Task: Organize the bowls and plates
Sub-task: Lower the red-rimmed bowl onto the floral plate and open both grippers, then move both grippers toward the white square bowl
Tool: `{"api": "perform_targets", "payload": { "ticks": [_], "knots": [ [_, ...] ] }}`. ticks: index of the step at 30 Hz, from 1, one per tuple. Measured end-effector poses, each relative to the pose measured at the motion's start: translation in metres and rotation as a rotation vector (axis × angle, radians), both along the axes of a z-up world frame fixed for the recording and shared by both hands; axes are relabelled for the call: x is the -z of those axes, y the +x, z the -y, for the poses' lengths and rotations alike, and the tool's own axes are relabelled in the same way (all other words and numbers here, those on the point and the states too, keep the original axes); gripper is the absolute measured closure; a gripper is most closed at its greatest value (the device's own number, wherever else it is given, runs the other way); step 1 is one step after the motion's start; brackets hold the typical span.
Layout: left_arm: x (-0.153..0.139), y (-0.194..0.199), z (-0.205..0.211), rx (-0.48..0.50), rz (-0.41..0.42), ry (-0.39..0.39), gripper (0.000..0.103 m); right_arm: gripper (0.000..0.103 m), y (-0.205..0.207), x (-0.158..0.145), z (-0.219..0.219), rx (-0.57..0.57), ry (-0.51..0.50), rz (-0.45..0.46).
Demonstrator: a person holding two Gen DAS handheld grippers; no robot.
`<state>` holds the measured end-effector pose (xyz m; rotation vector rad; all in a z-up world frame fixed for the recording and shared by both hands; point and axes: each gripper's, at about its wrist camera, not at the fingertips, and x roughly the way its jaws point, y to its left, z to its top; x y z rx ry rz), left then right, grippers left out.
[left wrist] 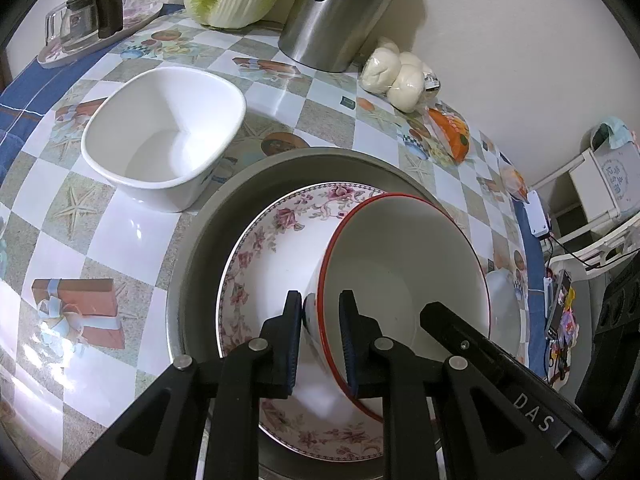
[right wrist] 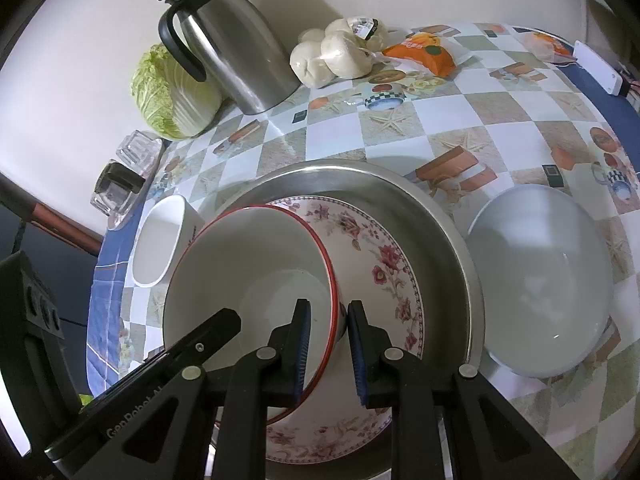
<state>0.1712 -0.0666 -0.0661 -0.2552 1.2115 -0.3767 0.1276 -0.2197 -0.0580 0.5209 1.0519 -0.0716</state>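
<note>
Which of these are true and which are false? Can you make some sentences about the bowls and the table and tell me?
1. The red-rimmed bowl sits on the flowered plate. True.
2. Both grippers pinch that bowl's rim: the left gripper and the right gripper. True.
3. The square white bowl is stacked inside the metal basin. False: it stands on the tablecloth beside the basin.
4. The steel jug lies on its side. False: it stands upright near the cabbage.
5. The cloudy round bowl rests outside the basin. True.
</note>
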Motion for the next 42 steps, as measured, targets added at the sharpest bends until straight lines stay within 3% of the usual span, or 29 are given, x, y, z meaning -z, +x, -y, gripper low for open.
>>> {"api": "perform_targets", "payload": {
  "ticks": [9, 16, 18, 21, 25, 26, 30, 33, 42],
  "knots": [
    [-0.009, -0.001, -0.003, -0.002, 0.027, 0.0, 0.082, 0.081, 0.0, -0.001, 0.002, -0.005, 0.005, -0.001],
    [-0.023, -0.005, -0.007, -0.012, 0.056, 0.012, 0.082, 0.081, -0.006, -0.022, 0.004, 0.004, -0.044, 0.044],
    [-0.028, -0.006, -0.009, -0.015, 0.069, 0.011, 0.077, 0.081, -0.008, -0.03, 0.006, 0.008, -0.05, 0.059],
    [-0.037, -0.009, -0.011, -0.022, 0.093, 0.016, 0.061, 0.08, -0.012, -0.041, 0.009, 0.02, -0.074, 0.073],
    [-0.045, -0.009, -0.018, -0.049, 0.117, 0.025, 0.033, 0.053, -0.015, -0.049, 0.011, 0.032, -0.126, 0.078],
    [-0.046, -0.009, -0.019, -0.056, 0.119, 0.028, 0.03, 0.045, -0.016, -0.05, 0.011, 0.035, -0.135, 0.078],
    [-0.047, -0.007, -0.029, -0.099, 0.13, 0.062, 0.028, 0.035, -0.017, -0.051, 0.014, 0.042, -0.168, 0.075],
    [-0.045, -0.005, -0.036, -0.14, 0.131, 0.086, 0.02, 0.029, -0.017, -0.05, 0.015, 0.041, -0.185, 0.072],
    [-0.044, -0.003, -0.05, -0.202, 0.154, 0.127, 0.018, 0.012, -0.017, -0.049, 0.008, 0.022, -0.2, 0.09]
  ]
}}
